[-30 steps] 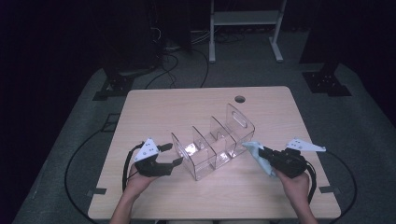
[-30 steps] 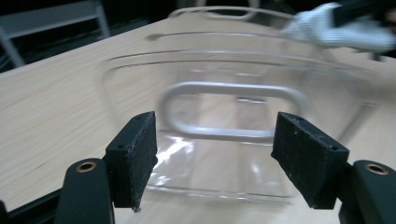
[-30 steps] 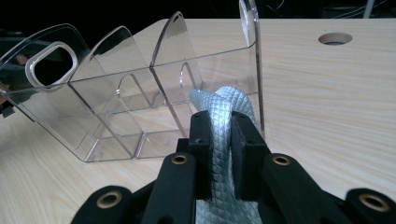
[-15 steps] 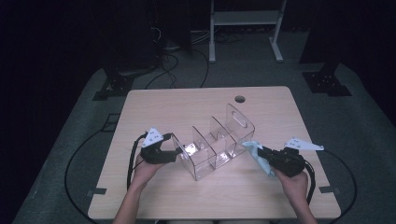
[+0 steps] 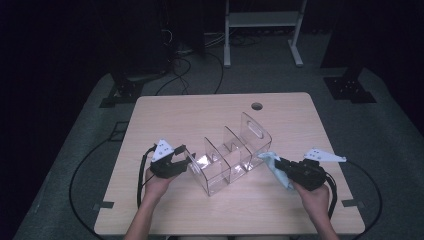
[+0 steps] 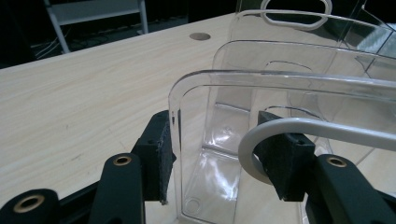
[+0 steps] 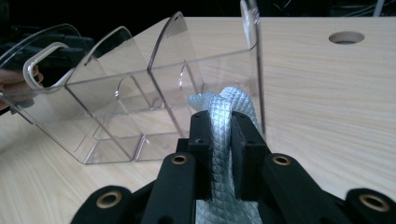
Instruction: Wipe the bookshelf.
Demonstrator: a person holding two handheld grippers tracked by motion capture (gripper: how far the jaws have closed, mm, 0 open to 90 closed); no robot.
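A clear plastic organizer with several compartments stands aslant in the middle of the table. My left gripper is at its near-left end. In the left gripper view the jaws have just been closing. One pad lies against the outside of the clear wall and the other against the white rim of the handle cut-out. My right gripper rests at the organizer's right end, shut on a pale blue scaly cloth that touches the clear wall.
A round cable hole lies in the table behind the organizer. Black cables trail off both sides onto the grey floor. A white frame and dark stands are beyond the far edge.
My left gripper moved in from the left to the organizer's end, and its jaws closed around the end wall. The right gripper and cloth stayed put.
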